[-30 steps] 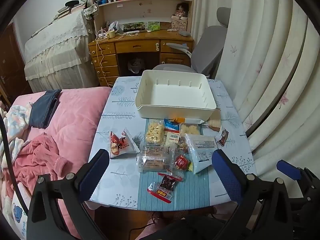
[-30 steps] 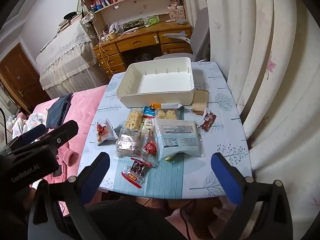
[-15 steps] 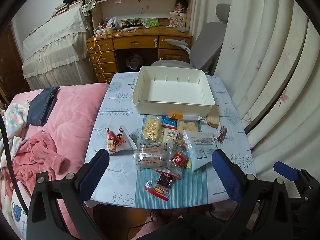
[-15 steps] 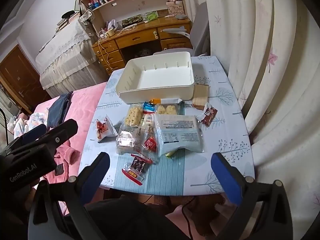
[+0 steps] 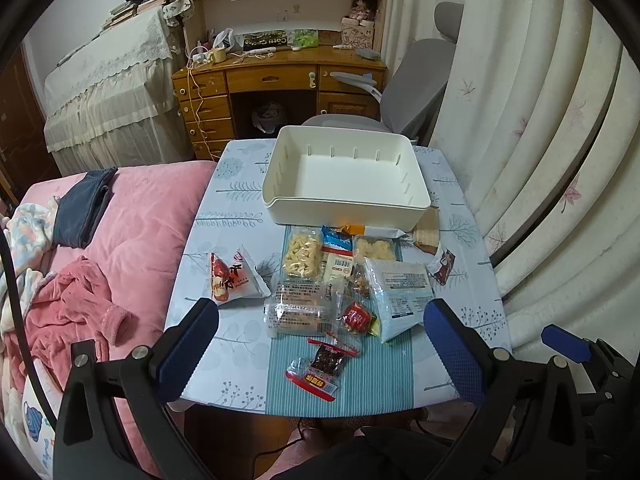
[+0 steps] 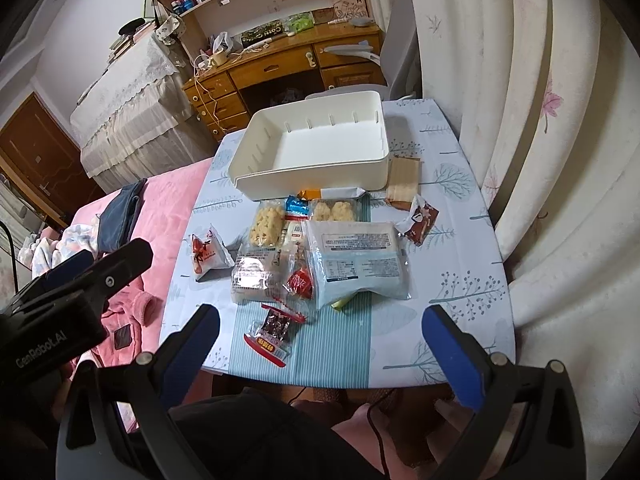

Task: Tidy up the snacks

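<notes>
status: task not started. the white rectangular plastic bin [image 5: 346, 176] sits at the far end of the small table with a pale blue tree-print cloth [image 5: 224, 216], and nothing lies inside it. every snack is on the cloth between the bin and me.

my left gripper [image 5: 320, 344] has its blue-padded fingers [image 5: 188, 344] spread wide with nothing between them. my right gripper [image 6: 320, 344] is likewise spread wide and holds nothing. both hang over the near table edge, well short of the snacks.

items left to move, as seen:
- red-and-white triangular packet [image 5: 234, 278], apart to the left.
- clear wrapped pastry pack [image 5: 300, 308], centre.
- large pale blue-and-white flat pouch [image 6: 356, 258], right of centre.
- small dark packet with red trim [image 5: 320, 368], nearest to me.
- two clear bags of pale puffed pieces [image 5: 302, 252], just before the bin.
- small brown-and-white wrapper [image 6: 418, 220] and a tan flat pack [image 6: 404, 180] at the right.

limits of view: several small pieces in the centre overlap, so their count is uncertain. printed labels are too small to read. an orange-and-white pack [image 5: 372, 232] is partly tucked under the bin's near wall. my left unit blocks the lower left of the right wrist view.
</notes>
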Action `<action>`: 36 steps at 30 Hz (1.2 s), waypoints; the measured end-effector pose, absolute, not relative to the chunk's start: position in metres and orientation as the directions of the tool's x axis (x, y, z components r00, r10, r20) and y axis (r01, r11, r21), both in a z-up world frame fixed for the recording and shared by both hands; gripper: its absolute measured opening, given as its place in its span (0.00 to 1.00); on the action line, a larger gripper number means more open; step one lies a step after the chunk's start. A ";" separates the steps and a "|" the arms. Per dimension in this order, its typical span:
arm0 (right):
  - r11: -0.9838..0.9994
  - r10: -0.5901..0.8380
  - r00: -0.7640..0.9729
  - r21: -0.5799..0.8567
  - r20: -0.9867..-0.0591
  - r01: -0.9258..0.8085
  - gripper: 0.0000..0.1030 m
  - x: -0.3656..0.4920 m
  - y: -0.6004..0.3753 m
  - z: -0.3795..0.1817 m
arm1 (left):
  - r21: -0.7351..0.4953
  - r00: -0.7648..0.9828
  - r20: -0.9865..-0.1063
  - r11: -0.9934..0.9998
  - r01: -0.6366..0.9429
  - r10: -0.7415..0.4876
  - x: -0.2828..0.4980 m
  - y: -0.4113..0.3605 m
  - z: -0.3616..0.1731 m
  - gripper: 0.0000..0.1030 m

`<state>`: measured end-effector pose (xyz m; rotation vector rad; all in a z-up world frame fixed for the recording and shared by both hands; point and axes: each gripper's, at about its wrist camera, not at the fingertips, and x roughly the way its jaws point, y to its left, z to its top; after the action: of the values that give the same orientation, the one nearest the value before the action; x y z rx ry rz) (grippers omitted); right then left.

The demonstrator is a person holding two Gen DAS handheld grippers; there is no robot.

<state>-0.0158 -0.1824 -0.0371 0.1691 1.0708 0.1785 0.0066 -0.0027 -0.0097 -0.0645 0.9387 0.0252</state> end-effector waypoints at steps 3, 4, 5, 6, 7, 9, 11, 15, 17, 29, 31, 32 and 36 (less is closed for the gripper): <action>0.972 0.232 0.461 0.226 -0.857 -0.067 0.99 -0.012 -0.184 -0.038 | -0.047 0.589 -0.808 0.997 -0.054 -0.006 0.007 -0.003 -0.009 0.99; 0.972 0.232 0.460 0.226 -0.857 -0.068 0.99 -0.012 -0.184 -0.038 | -0.048 0.589 -0.808 0.997 -0.055 -0.007 0.007 -0.004 -0.009 0.99; 0.971 0.233 0.458 0.227 -0.858 -0.070 0.99 -0.012 -0.184 -0.039 | -0.052 0.589 -0.808 0.997 -0.055 -0.010 0.006 -0.004 -0.009 0.99; 0.971 0.233 0.458 0.227 -0.858 -0.070 0.99 -0.012 -0.184 -0.039 | -0.054 0.590 -0.808 0.997 -0.056 -0.010 0.006 -0.005 -0.009 0.99; 0.971 0.235 0.456 0.227 -0.858 -0.072 0.99 -0.010 -0.185 -0.039 | -0.049 0.593 -0.805 0.998 -0.049 -0.011 0.005 -0.004 -0.013 0.99; 0.970 0.239 0.453 0.228 -0.859 -0.078 0.99 -0.008 -0.186 -0.040 | -0.049 0.591 -0.807 0.997 -0.057 -0.006 0.007 -0.007 -0.015 0.99; 0.970 0.242 0.448 0.230 -0.860 -0.082 0.99 -0.006 -0.188 -0.042 | -0.052 0.589 -0.808 0.997 -0.065 -0.004 0.006 -0.008 -0.017 0.99; 0.967 0.254 0.436 0.237 -0.864 -0.093 0.99 0.001 -0.193 -0.043 | -0.055 0.585 -0.811 0.995 -0.078 0.001 0.002 -0.013 -0.020 0.99; 0.965 0.261 0.428 0.243 -0.865 -0.098 0.99 0.004 -0.196 -0.044 | -0.058 0.576 -0.817 0.993 -0.099 0.010 0.013 -0.014 -0.019 0.99; 0.950 0.310 0.362 0.277 -0.879 -0.140 0.99 0.020 -0.217 -0.053 | -0.026 0.523 -0.846 0.973 -0.231 0.101 0.018 -0.020 -0.022 0.99; 0.947 0.319 0.352 0.281 -0.880 -0.155 0.99 0.020 -0.219 -0.055 | -0.020 0.511 -0.852 0.966 -0.257 0.118 0.015 -0.019 -0.024 0.99; 0.944 0.326 0.347 0.286 -0.879 -0.162 0.99 0.020 -0.220 -0.057 | -0.019 0.508 -0.853 0.964 -0.264 0.122 0.014 -0.018 -0.026 0.99; 0.936 0.351 0.303 0.319 -0.886 -0.150 0.99 0.023 -0.222 -0.069 | -0.022 0.482 -0.866 0.952 -0.306 0.135 0.006 -0.011 -0.033 0.99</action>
<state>0.0231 -0.2218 -0.0694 0.1890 1.2204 0.3349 0.0060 -0.0108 -0.0327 -0.1823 1.0350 0.2703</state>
